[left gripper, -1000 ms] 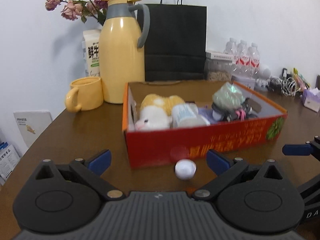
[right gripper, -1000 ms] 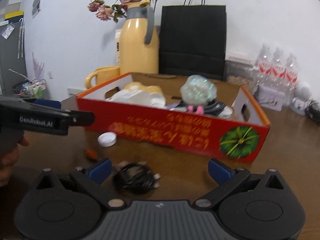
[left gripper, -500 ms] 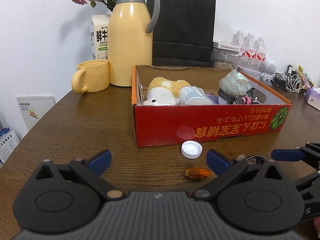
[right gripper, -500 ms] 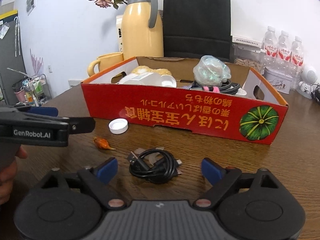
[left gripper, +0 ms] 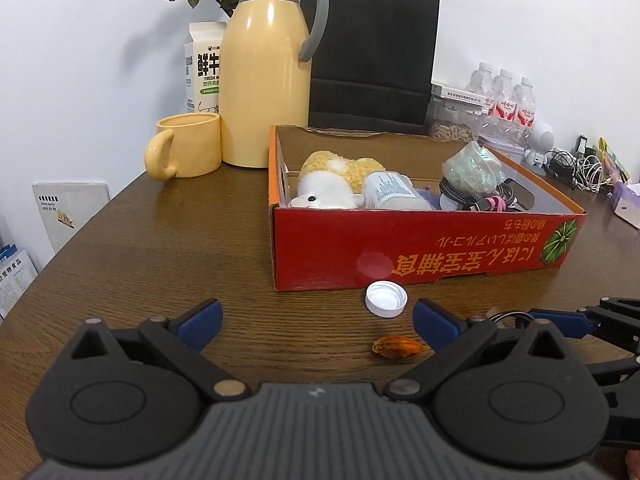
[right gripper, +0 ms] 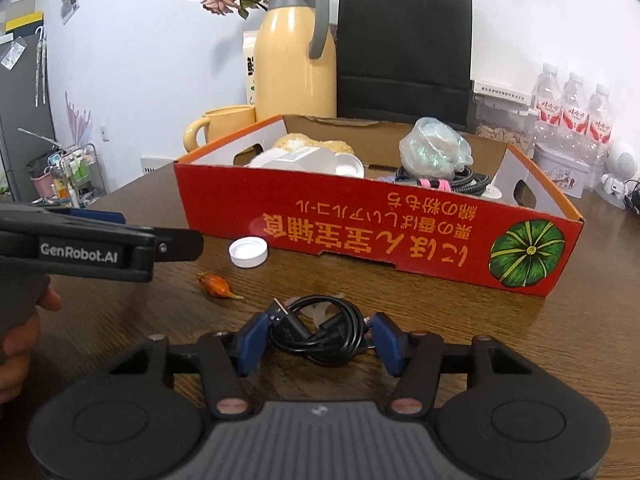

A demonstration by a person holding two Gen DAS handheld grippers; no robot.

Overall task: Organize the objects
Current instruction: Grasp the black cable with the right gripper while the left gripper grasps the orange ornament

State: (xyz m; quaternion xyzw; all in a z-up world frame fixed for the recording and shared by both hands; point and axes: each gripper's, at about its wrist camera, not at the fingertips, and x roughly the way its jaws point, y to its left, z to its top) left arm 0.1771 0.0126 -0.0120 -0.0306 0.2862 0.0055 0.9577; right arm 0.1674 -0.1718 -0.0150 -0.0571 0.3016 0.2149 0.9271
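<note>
Now we count one coiled black cable (right gripper: 320, 334) on the bench (right gripper: 520, 340) between our right gripper's (right gripper: 318, 342) closing fingers, not yet pinched. One white cap (left gripper: 386, 299), one orange bud (left gripper: 396, 347), one red box (left gripper: 420, 256); our left gripper's (left gripper: 316, 318) fingers are spread.

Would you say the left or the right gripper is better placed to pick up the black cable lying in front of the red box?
Right: the right gripper is closing with the black cable between its pads, while the left gripper stands open over bare table.
</note>
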